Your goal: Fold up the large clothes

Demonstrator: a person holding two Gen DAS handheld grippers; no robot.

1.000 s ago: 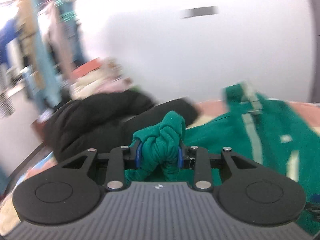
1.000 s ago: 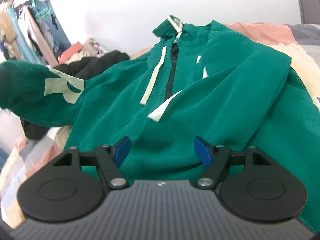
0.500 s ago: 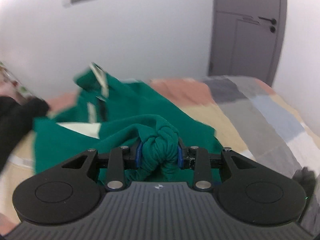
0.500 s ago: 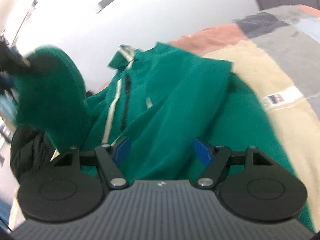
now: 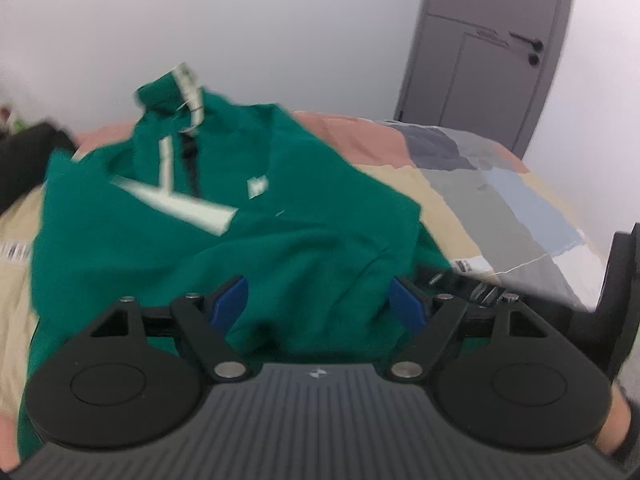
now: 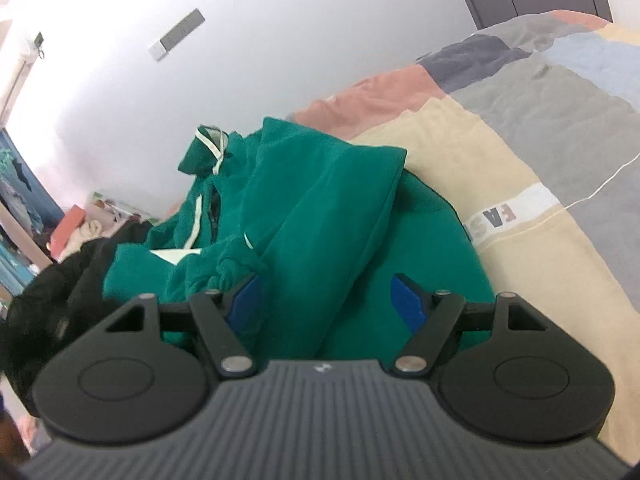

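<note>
The green zip hoodie (image 5: 248, 240) lies collar-far toward 12 o'clock on the bed (image 6: 540, 264), under the just-released left gripper (image 5: 320, 302) and the empty, spread right gripper (image 6: 326, 300).

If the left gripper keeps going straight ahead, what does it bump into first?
Probably the green hoodie lying on the bed. The left gripper points down at it, jaws open and just let go.
</note>
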